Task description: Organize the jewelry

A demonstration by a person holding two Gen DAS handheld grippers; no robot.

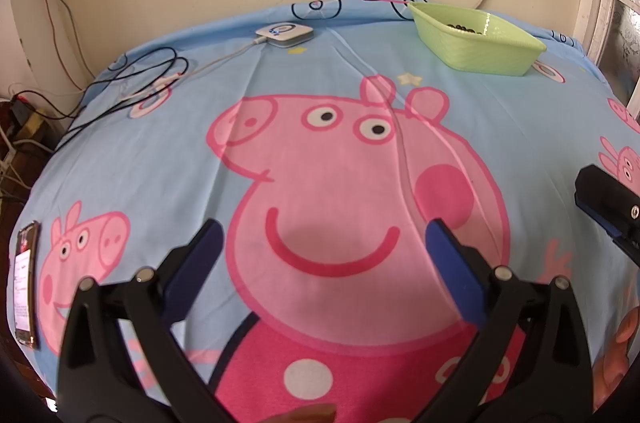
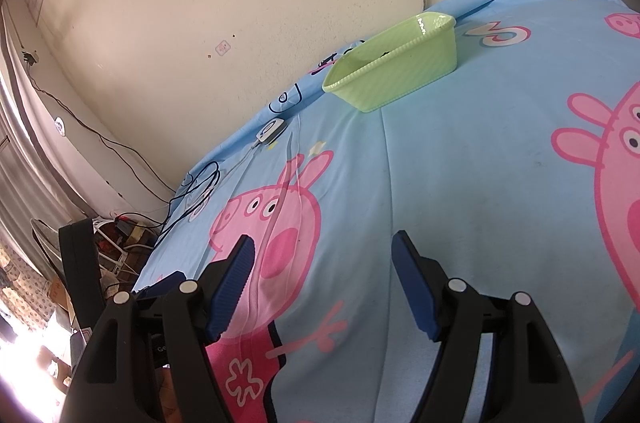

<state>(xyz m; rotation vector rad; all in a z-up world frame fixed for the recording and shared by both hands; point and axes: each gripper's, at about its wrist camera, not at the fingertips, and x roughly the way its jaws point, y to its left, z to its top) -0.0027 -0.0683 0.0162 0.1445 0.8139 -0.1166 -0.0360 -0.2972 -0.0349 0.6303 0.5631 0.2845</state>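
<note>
Both claws, left (image 1: 324,239) and right (image 2: 322,259), stood open and empty; dark beads lay in the green basket (image 1: 480,57) at upper right, with no loose jewelry visible on the bed sheet (image 1: 200,143).

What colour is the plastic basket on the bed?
Light green basket, with ribbed walls; it shows best in the left wrist view.

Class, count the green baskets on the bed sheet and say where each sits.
1: the green basket sits at the sheet's far edge, near the wall, right of the white device.

Bed sheet (image 1: 168,159): green basket (image 1: 476,51), white device (image 1: 284,34), cables (image 1: 132,83), phone (image 1: 27,283).
</note>
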